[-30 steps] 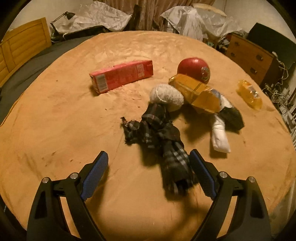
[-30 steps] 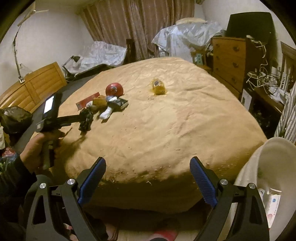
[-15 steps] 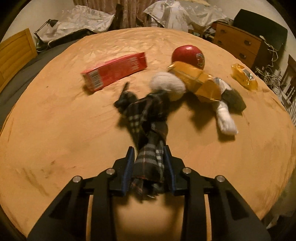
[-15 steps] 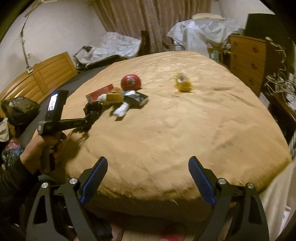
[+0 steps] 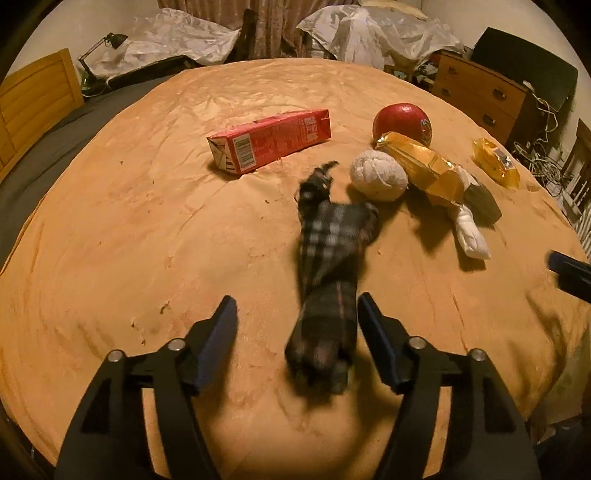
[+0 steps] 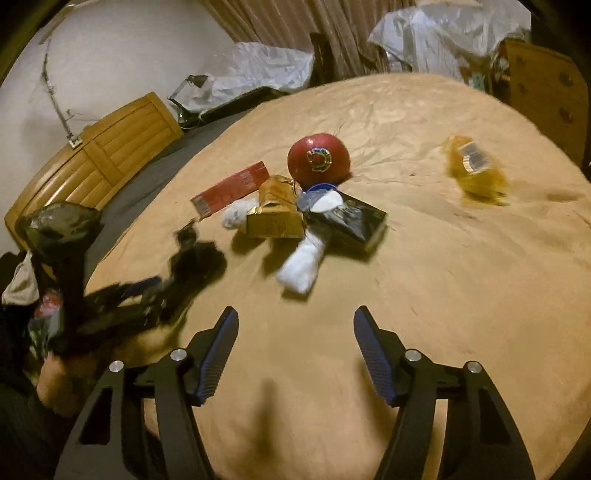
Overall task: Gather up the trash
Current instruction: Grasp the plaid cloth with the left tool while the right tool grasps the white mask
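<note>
A dark plaid cloth (image 5: 325, 288) lies blurred on the tan blanket (image 5: 110, 240), between the fingers of my left gripper (image 5: 296, 301). The jaws are opening and neither pad presses the cloth. Beyond it sit a red carton (image 5: 269, 140), a red ball (image 5: 402, 122), a white sock ball (image 5: 378, 175), a gold box (image 5: 421, 166), a white sock (image 5: 469, 232) and a yellow wrapper (image 5: 495, 162). My right gripper (image 6: 295, 312) hovers over bare blanket short of the white sock (image 6: 303, 262) and a black box (image 6: 351, 221). Its jaws are closing on nothing.
A black trash bag (image 6: 59, 229) hangs at the far left of the right wrist view, near the hand holding the left gripper. A wooden headboard (image 6: 103, 147) lines the left side of the bed. A dresser (image 5: 480, 96) and plastic-covered heaps (image 5: 376, 33) stand behind it.
The left gripper shut on the plaid cloth, dragged it closer, and has now spread its jaws again. The right gripper swept in from the bed's edge toward the pile, its jaws narrowing.
</note>
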